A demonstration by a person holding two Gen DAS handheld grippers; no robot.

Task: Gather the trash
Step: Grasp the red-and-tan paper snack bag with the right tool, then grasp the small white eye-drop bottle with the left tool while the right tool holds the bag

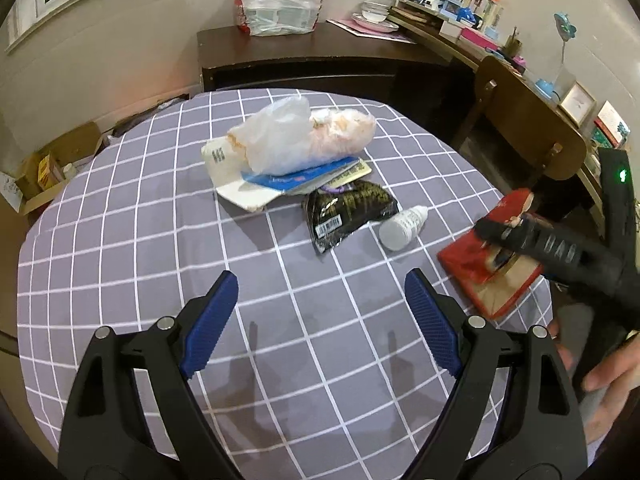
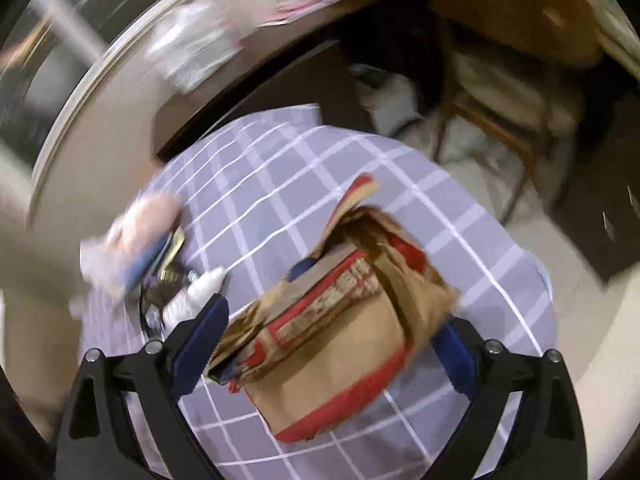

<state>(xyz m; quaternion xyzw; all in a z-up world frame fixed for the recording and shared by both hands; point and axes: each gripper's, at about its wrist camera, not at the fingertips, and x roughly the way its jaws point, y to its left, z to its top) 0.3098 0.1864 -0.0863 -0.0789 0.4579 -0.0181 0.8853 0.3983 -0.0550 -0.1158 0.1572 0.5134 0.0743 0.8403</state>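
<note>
The left gripper [image 1: 320, 308] is held with its blue-padded jaws spread wide over bare cloth near the table's [image 1: 120, 248] front edge, nothing being between them. The right gripper [image 2: 332, 328] is also spread wide; a red and brown paper bag [image 2: 340, 332] is seen between its jaws, but whether the pads press on it cannot be told from the blurred right wrist view.

In the left wrist view the paper bag [image 1: 484, 264] is found by the table's right edge, lying flat, with the right gripper [image 1: 520, 236] above it. Its long axis is seen running from the front edge towards the far right, the open, crumpled mouth being turned to the far side.

Towards the table's middle a small white bottle [image 1: 400, 226] is laid on its side, its cap pointed to the far right. Just beside it a black wrapper [image 1: 348, 208] is spread, and behind that a pile of flat cartons [image 1: 248, 188] is topped by a crumpled plastic bag [image 1: 296, 140], its length lying across the table.
</note>
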